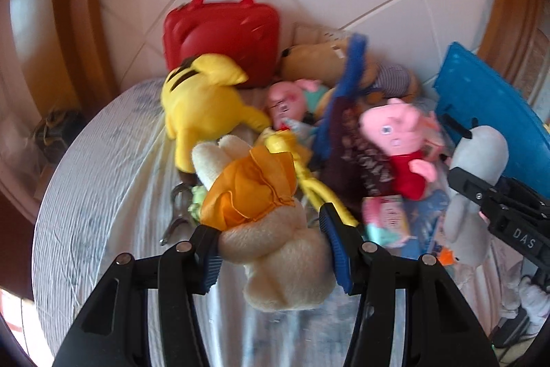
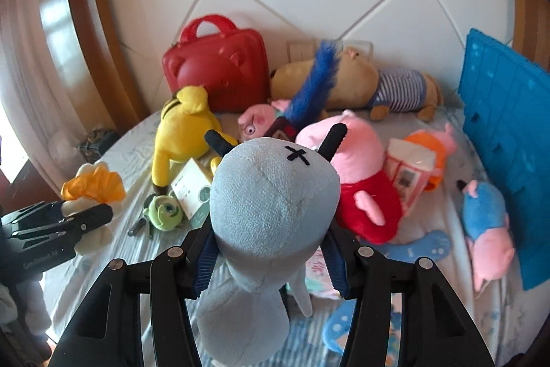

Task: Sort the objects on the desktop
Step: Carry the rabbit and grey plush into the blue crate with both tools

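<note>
My left gripper (image 1: pixel 271 246) is shut on a cream plush rabbit (image 1: pixel 278 250) with an orange bow, held above the white tablecloth (image 1: pixel 103 160). My right gripper (image 2: pixel 271 260) is shut on a grey plush doll (image 2: pixel 271 205) with black horns and an x eye. The grey doll also shows in the left wrist view (image 1: pixel 477 167), with the right gripper (image 1: pixel 481 195) around it. The rabbit also shows at the left of the right wrist view (image 2: pixel 91 184), in the left gripper (image 2: pixel 86 219).
On the table lie a yellow plush (image 2: pixel 182 129), a red case (image 2: pixel 216 71) by the wall, a brown striped bear (image 2: pixel 371 81), pink pig plushes (image 2: pixel 361 171), a green toy (image 2: pixel 165 212), a small box (image 2: pixel 192 191) and a blue plush (image 2: pixel 484 215). A blue crate (image 2: pixel 505 133) stands at right.
</note>
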Tool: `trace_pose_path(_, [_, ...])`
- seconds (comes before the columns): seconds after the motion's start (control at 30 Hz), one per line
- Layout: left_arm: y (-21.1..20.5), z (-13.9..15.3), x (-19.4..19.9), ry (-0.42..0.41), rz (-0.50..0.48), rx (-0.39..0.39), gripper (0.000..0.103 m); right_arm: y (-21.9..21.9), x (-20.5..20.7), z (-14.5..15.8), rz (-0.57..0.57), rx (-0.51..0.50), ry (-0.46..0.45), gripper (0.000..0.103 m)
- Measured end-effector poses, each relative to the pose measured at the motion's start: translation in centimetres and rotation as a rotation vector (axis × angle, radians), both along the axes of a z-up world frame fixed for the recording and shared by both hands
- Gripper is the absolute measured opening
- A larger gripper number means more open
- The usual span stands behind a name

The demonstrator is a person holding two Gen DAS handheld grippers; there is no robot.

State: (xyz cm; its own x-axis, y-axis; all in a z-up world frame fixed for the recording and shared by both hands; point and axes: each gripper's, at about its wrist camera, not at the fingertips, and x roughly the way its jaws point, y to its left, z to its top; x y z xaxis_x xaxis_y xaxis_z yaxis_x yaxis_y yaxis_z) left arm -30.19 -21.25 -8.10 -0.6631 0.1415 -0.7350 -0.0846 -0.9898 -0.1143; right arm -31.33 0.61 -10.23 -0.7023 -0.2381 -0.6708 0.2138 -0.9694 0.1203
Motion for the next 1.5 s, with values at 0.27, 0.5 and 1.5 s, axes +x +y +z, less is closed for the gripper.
trace_pose_path(0.27, [7.3,2.4,2.9,0.065,-0.054,-0.001,0.051,5.4,3.3,2.5,-0.018,0.004,0.056,0.053])
trace_pose_path(0.5, [13.1,4.1,4.6,0.117,-0.152,-0.001,0.051,10.6,6.2,4.6,-0.047,0.015,0.109,0.053])
trace_pose_path(1.5, [47.6,13.9,5.5,0.354,-0.53,0.104,0.051,40.5,13.4,14.4,-0.414,0.091,0.401,0.053])
